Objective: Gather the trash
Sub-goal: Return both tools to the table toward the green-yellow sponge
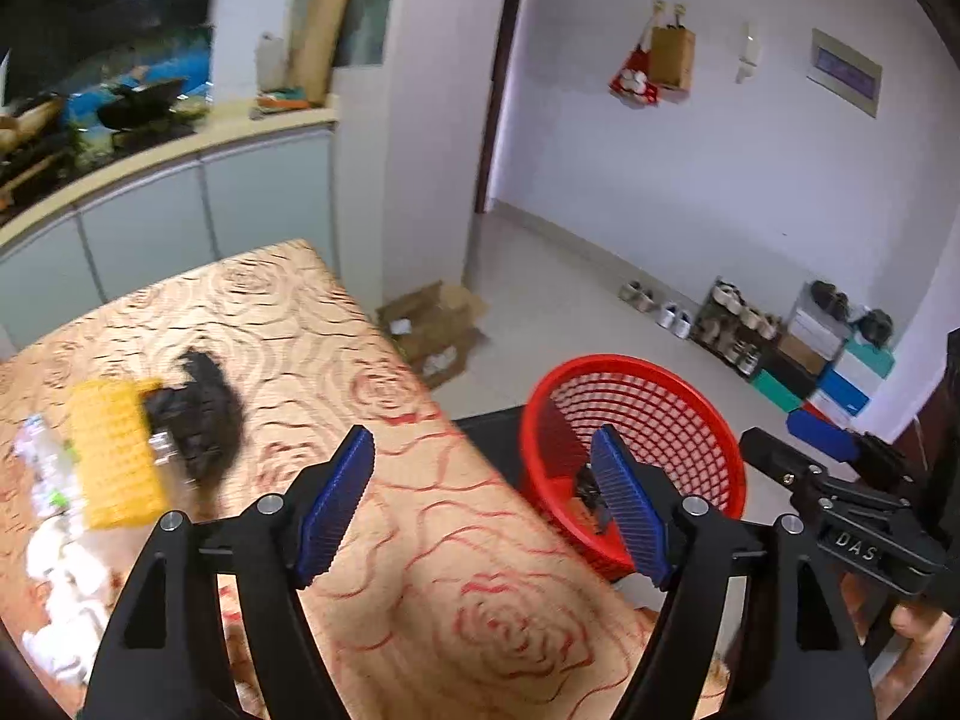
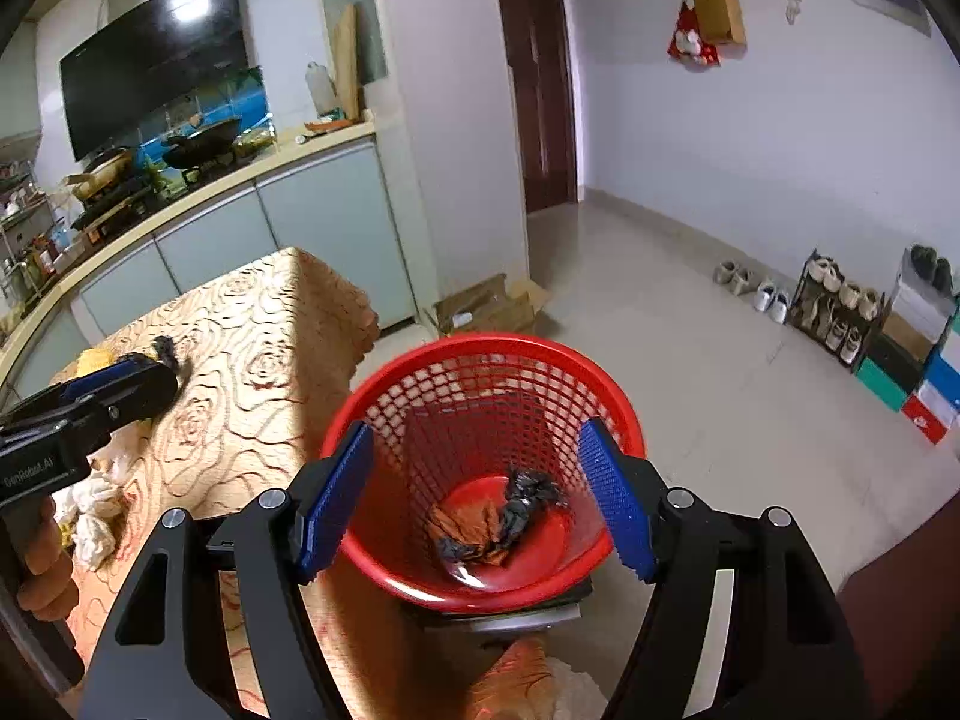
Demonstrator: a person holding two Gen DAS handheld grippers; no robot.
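Here the landmark is the red mesh wastebasket (image 2: 486, 468), a round plastic basket with a lattice wall and a solid rim and floor, standing just off the near corner of the table (image 1: 336, 372), which wears a tan cloth patterned with red and gold roses. At the bottom of the basket lies collected trash: a crumpled orange-brown wrapper (image 2: 465, 531) with a twisted scrap of black plastic film (image 2: 519, 507) lying across it, both resting on the basket's red floor. The right gripper (image 2: 474, 498) hangs above the basket's mouth with its blue ribbed pads spread wide and nothing between them; the trash shows through the gap well below. The left gripper (image 1: 483, 507) is over the table edge just left of the basket, its blue pads likewise standing apart and empty, one pad in front of the cloth and the other overlapping the basket's rim in view. Farther left of the basket, on the table, more trash waits: a crumpled black plastic bag (image 1: 201, 414) touching a yellow mesh-textured packet (image 1: 114, 450), a clear plastic bottle with a green-marked label (image 1: 42, 462) just beyond that, and wads of white tissue (image 1: 60, 588) nearer the table's front edge. This part of the left wrist view is motion-blurred, so finer detail there cannot be told.
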